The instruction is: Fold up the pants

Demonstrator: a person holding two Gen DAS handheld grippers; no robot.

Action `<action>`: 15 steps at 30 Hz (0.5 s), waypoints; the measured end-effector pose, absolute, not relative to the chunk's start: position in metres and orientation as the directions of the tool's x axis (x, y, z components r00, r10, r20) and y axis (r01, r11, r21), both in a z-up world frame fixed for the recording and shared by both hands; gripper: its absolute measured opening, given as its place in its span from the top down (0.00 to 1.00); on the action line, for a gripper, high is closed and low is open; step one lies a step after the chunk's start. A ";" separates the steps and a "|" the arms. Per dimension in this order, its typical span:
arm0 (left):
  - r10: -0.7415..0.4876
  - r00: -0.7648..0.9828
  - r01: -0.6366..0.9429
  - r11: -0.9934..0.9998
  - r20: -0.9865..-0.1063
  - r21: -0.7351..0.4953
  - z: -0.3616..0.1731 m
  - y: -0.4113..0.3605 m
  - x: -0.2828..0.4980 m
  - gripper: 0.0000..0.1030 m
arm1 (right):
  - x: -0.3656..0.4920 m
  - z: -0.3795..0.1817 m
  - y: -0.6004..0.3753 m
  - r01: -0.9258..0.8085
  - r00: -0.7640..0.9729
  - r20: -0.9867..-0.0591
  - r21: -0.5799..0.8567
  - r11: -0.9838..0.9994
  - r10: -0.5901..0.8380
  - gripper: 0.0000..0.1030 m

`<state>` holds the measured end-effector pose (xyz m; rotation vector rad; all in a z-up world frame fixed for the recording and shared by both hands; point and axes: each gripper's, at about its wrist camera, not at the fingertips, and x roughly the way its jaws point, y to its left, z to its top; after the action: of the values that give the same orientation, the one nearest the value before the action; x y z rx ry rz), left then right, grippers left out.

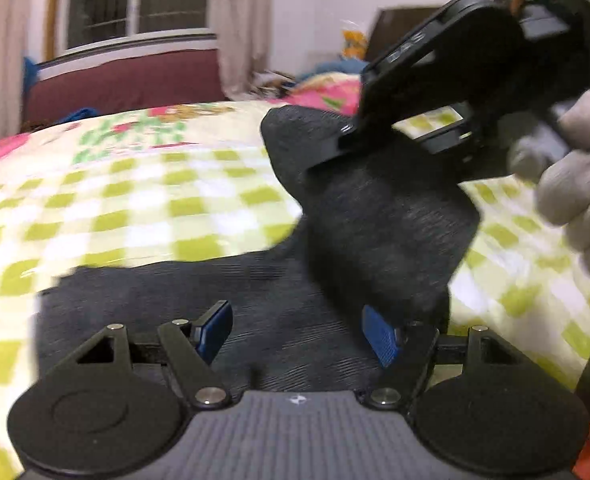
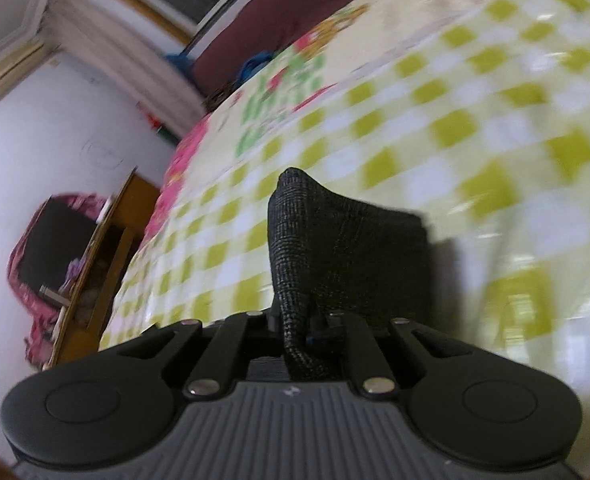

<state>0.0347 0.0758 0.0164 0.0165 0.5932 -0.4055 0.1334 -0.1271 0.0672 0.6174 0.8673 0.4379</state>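
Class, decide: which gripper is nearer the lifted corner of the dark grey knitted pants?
Right. The right gripper is shut on that corner of the dark grey knitted pants; the left gripper is open above the flat part.

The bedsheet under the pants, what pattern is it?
Green and white checks on the bedsheet, clearest in left wrist view.

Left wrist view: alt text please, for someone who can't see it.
The right gripper, in a gloved hand, lifts a corner of the dark pants off a green-checked bedspread. The left gripper is open above the fabric.
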 end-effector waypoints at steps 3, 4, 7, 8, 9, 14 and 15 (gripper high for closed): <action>-0.311 0.773 0.308 0.946 -0.554 -0.101 0.015 0.108 0.027 0.18 | 0.143 0.060 -0.078 -0.135 0.542 -0.577 0.658 0.741 0.611 0.91; -0.299 0.775 0.293 0.951 -0.556 -0.102 0.014 0.115 0.025 0.18 | 0.146 0.056 -0.061 -0.136 0.527 -0.584 0.659 0.740 0.617 0.91; -0.269 0.781 0.246 0.962 -0.564 -0.119 0.008 0.139 0.021 0.18 | 0.147 0.046 -0.024 -0.146 0.486 -0.626 0.629 0.763 0.609 0.91; -0.269 0.780 0.231 0.963 -0.565 -0.138 0.006 0.147 0.020 0.18 | 0.146 0.042 -0.012 -0.152 0.477 -0.645 0.608 0.779 0.597 0.91; -0.273 0.780 0.218 0.962 -0.563 -0.164 0.005 0.154 0.019 0.18 | 0.146 0.038 -0.001 -0.155 0.469 -0.660 0.593 0.790 0.587 0.91; -0.270 0.789 0.183 0.961 -0.551 -0.209 0.001 0.178 0.009 0.18 | 0.147 0.026 0.027 -0.108 0.467 -0.691 0.574 0.812 0.551 0.90; -0.272 0.789 0.180 0.960 -0.551 -0.217 0.000 0.182 0.008 0.18 | 0.147 0.025 0.031 -0.101 0.471 -0.694 0.572 0.814 0.545 0.90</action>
<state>0.0083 0.1818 0.0003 -0.1564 0.6154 -0.2443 0.1467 0.0306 0.0246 0.4967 1.0112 0.4160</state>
